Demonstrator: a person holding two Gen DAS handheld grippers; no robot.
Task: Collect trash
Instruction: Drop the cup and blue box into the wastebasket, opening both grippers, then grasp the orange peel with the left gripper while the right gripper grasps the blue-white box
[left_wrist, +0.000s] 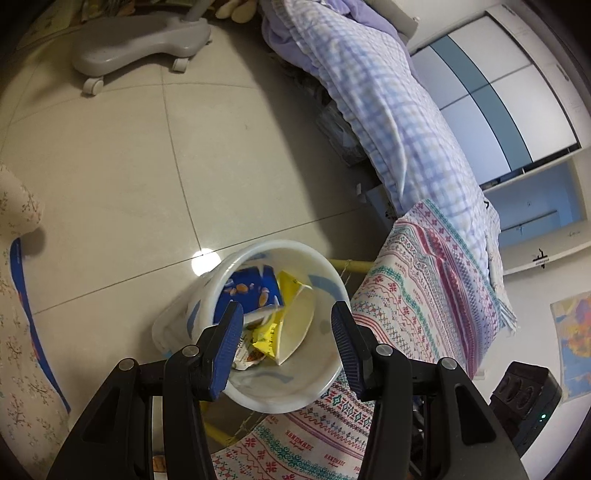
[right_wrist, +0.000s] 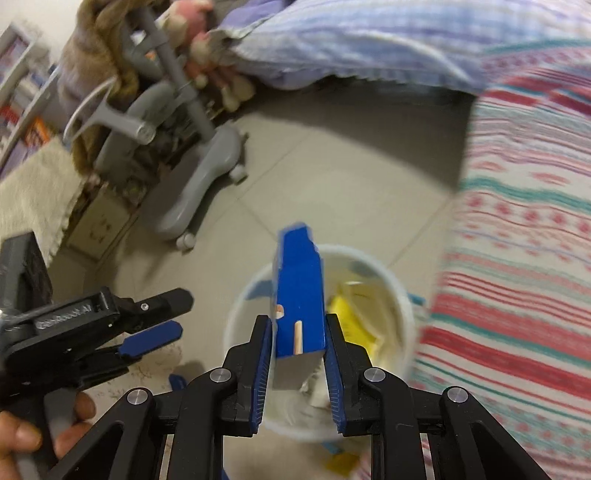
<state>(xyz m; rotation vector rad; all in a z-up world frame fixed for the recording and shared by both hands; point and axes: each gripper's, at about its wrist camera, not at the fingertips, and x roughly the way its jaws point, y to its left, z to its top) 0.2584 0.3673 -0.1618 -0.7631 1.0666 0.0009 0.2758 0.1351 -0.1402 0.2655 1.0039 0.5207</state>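
Observation:
A white bin (left_wrist: 280, 244) stands on the tiled floor beside the bed. It holds a blue snack packet (left_wrist: 243, 288), a yellow wrapper (left_wrist: 291, 286) and pale card. My left gripper (left_wrist: 287, 308) hovers over it, open and empty. In the right wrist view the left gripper (right_wrist: 184, 314) sits left of the bin (right_wrist: 369, 255). My right gripper (right_wrist: 298, 321) is above the bin with a blue carton (right_wrist: 300, 280) upright between its jaws. The carton leans on the right pad (right_wrist: 334, 369), and a thin gap shows at the left pad.
A grey wheeled chair base (left_wrist: 140, 44) (right_wrist: 199, 184) stands across the floor. A checked quilt (left_wrist: 388, 103) and a striped patterned cloth (left_wrist: 424, 288) (right_wrist: 524, 258) hang off the bed close to the bin. Floral fabric (left_wrist: 14, 295) lies at left. A hand (right_wrist: 22, 439) grips the left tool.

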